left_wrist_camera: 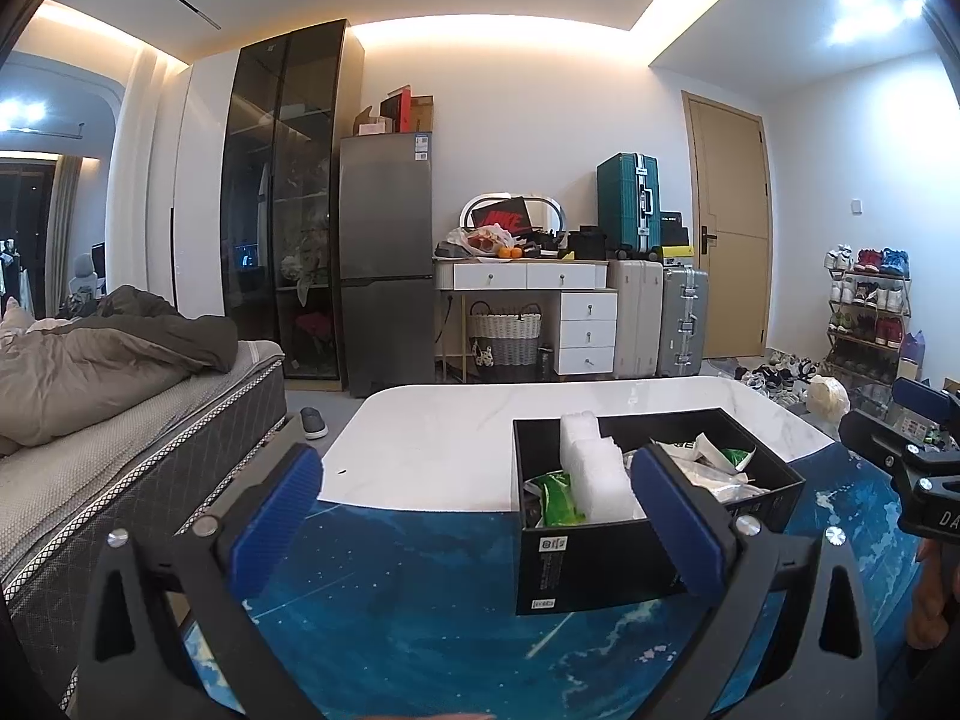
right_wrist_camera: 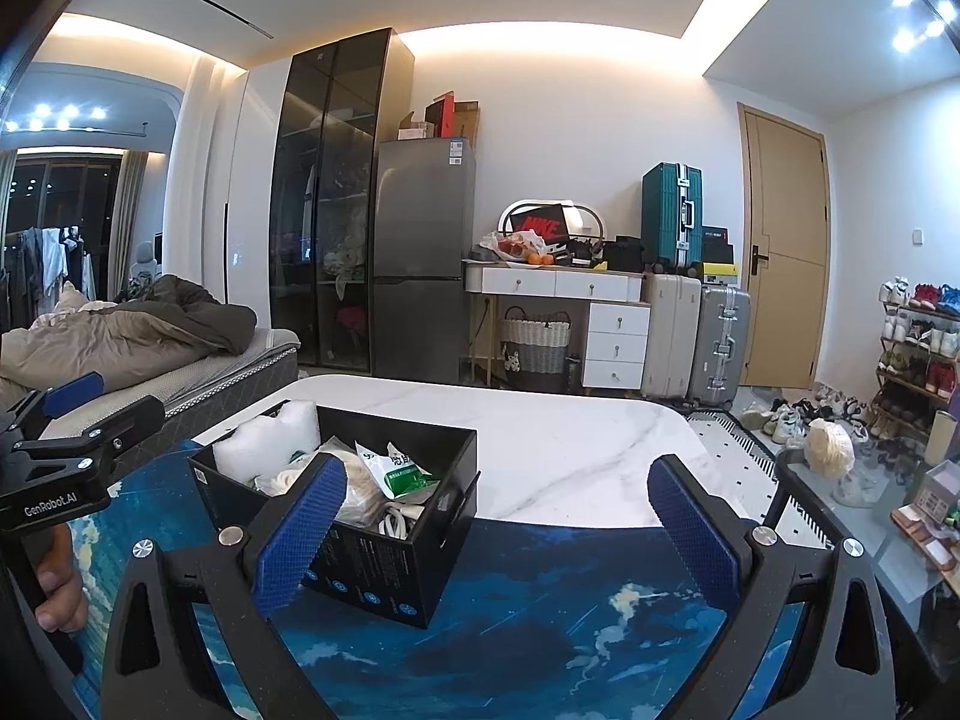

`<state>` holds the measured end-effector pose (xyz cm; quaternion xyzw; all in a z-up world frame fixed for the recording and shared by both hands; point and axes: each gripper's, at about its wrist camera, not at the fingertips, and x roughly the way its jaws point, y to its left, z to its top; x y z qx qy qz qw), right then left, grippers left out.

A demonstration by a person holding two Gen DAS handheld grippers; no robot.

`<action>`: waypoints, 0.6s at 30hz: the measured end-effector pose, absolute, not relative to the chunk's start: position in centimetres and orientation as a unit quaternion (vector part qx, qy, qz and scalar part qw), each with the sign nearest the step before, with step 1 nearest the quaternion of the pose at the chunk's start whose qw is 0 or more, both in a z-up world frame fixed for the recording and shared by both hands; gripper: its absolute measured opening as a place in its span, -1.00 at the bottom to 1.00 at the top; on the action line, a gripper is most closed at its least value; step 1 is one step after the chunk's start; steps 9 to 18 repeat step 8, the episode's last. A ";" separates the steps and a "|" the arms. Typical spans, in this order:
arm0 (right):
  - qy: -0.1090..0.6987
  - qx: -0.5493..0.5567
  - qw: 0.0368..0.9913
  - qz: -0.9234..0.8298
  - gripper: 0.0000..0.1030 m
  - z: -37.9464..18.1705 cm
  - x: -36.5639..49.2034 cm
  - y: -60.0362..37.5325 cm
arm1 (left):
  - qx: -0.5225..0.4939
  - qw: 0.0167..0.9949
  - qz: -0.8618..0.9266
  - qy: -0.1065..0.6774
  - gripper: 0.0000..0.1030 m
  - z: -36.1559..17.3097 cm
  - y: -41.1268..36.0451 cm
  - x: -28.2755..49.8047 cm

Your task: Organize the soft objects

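A black open box (left_wrist_camera: 606, 564) stands on a blue space-print mat (left_wrist_camera: 408, 600) on a white marble table (left_wrist_camera: 456, 432). It holds white foam (left_wrist_camera: 591, 462), green-and-white packets (left_wrist_camera: 555, 495) and other soft white items. My left gripper (left_wrist_camera: 474, 516) is open and empty, held above the mat just left of the box. In the right wrist view the box (right_wrist_camera: 372, 564) sits at left with foam (right_wrist_camera: 270, 438), a green packet (right_wrist_camera: 399, 468) and a white cable (right_wrist_camera: 393, 519). My right gripper (right_wrist_camera: 498, 531) is open and empty, to the right of the box.
A bed (left_wrist_camera: 120, 420) lies to the left of the table. A glass side table (right_wrist_camera: 870, 516) with clutter stands to the right. Fridge (left_wrist_camera: 387, 264), white dresser (left_wrist_camera: 540, 300), suitcases (left_wrist_camera: 660, 318) and a shoe rack (left_wrist_camera: 867, 306) line the far wall.
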<state>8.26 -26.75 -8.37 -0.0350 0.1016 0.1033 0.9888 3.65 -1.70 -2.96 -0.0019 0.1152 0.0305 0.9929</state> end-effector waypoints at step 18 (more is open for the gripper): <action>0.102 -0.036 0.989 0.104 0.99 -8.4 8.3 -26.8 | -0.003 0.992 0.037 0.120 1.00 -3.0 -1.6 3.8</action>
